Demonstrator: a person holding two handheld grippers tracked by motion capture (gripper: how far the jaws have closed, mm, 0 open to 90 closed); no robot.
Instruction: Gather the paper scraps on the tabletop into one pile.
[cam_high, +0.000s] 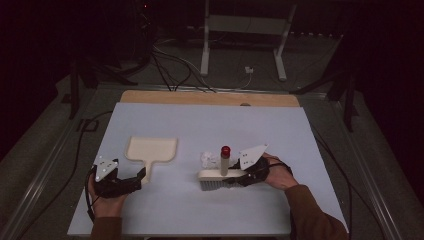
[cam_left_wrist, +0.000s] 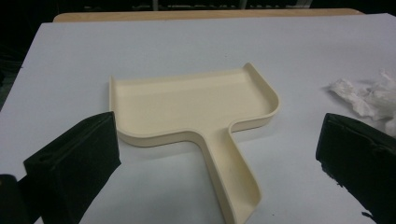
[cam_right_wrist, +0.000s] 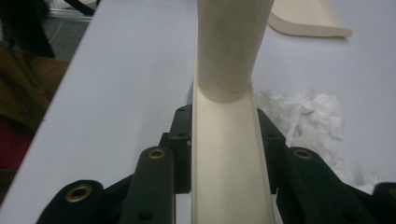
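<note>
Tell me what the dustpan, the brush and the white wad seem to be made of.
Dustpan: likely moulded plastic, cream, smooth matte, with rounded rims. Brush: cream back, probably the same plastic; grey bristles, material unclear. White wad: looks like crumpled tissue or paper, with a wrinkled, ragged outline.

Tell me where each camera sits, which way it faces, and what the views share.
High view: fixed above the person's side, facing forward and down on the table; forearms, left hand-held gripper and right hand-held gripper enter from below.
Left gripper view: rides the left one, looking between its wide-apart jaws at the dustpan.
Right gripper view: rides the right one, looking along the brush its jaws clamp.
Shared: dustpan and crumpled paper appear in all three.
</note>
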